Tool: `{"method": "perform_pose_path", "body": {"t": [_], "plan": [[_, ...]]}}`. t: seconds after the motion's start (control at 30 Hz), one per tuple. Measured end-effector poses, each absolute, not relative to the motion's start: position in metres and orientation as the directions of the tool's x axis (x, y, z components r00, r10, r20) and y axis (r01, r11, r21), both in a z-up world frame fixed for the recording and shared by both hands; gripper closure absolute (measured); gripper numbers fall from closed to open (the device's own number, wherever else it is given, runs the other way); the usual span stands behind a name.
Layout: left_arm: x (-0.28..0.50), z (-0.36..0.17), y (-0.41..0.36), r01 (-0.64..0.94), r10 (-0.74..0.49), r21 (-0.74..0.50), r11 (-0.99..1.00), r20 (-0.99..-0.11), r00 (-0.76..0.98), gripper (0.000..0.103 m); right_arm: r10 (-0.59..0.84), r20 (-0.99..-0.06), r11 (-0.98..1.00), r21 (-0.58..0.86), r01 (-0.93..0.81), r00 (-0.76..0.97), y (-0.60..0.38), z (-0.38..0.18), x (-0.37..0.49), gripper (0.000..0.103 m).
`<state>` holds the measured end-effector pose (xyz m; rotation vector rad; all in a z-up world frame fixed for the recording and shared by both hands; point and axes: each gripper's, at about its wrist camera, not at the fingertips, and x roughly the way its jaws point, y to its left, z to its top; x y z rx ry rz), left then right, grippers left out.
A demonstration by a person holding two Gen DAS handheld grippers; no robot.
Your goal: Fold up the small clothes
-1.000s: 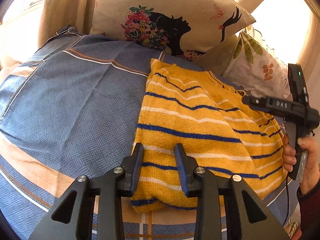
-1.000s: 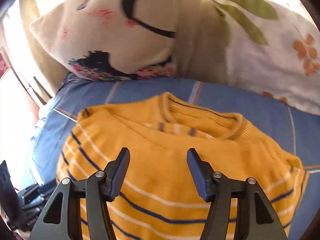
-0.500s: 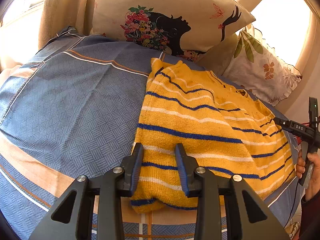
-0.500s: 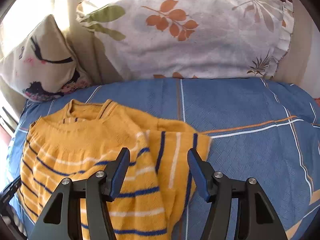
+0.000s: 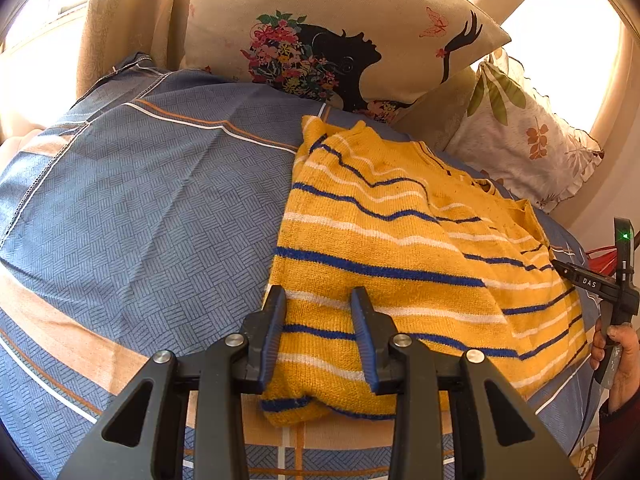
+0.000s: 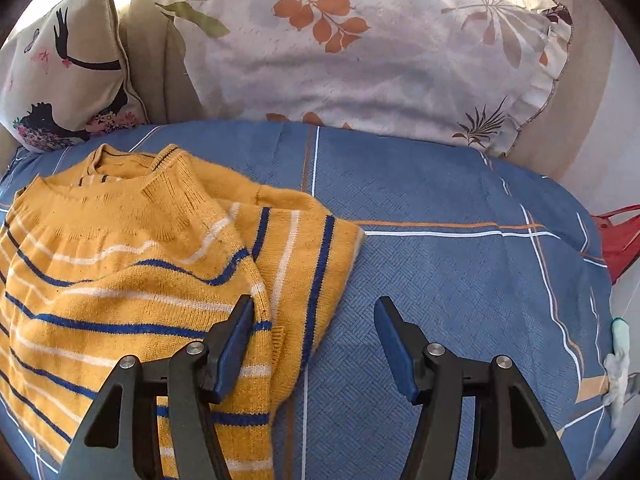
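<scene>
A small yellow sweater (image 5: 392,264) with blue and white stripes lies flat on the blue checked bedsheet (image 5: 152,208), sleeves folded in. My left gripper (image 5: 318,340) is open and empty, hovering over the sweater's hem edge. The right gripper shows in the left wrist view at the far right (image 5: 600,284), held in a hand. In the right wrist view my right gripper (image 6: 314,344) is open and empty, low over the sweater's (image 6: 132,280) folded sleeve edge (image 6: 304,264) and the bare sheet (image 6: 460,272).
A beige cushion with a printed face (image 5: 340,32) and a white leaf-print pillow (image 6: 380,52) lean at the head of the bed. A red item (image 6: 624,240) sits off the bed's right edge.
The right gripper has pulled back and swung to the right, away from the collar to the sweater's sleeve side. The left gripper has stayed over the hem.
</scene>
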<state>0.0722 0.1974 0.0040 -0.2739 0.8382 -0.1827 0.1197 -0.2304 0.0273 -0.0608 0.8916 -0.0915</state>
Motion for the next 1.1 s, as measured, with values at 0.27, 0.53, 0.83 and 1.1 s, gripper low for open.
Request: {"method": "perform_pose_path", "body": {"t": [0.27,0.53,0.83,1.1], "plan": [[0.072,0.004,0.197,0.052,-0.265,-0.308,0.950,-0.706,0.656,0.070,-0.183,-0.732,0.980,-0.188,0.063,0.656,-0.224,0.038,0.100,0.037],[0.072,0.004,0.197,0.053,-0.266,-0.309,0.950,-0.706,0.656,0.070,-0.323,-0.661,0.935,-0.334,0.119,0.677,-0.224,0.051,0.075,0.035],[0.072,0.004,0.197,0.053,-0.266,-0.309,0.950,-0.706,0.657,0.070,-0.293,-0.623,0.942,-0.316,0.110,0.725,-0.219,0.075,0.038,0.026],[0.072,0.003,0.196,0.055,-0.264,-0.304,0.951,-0.707,0.656,0.069,-0.268,-0.600,0.945,-0.317,0.084,0.754,-0.205,0.083,0.022,0.023]]}}
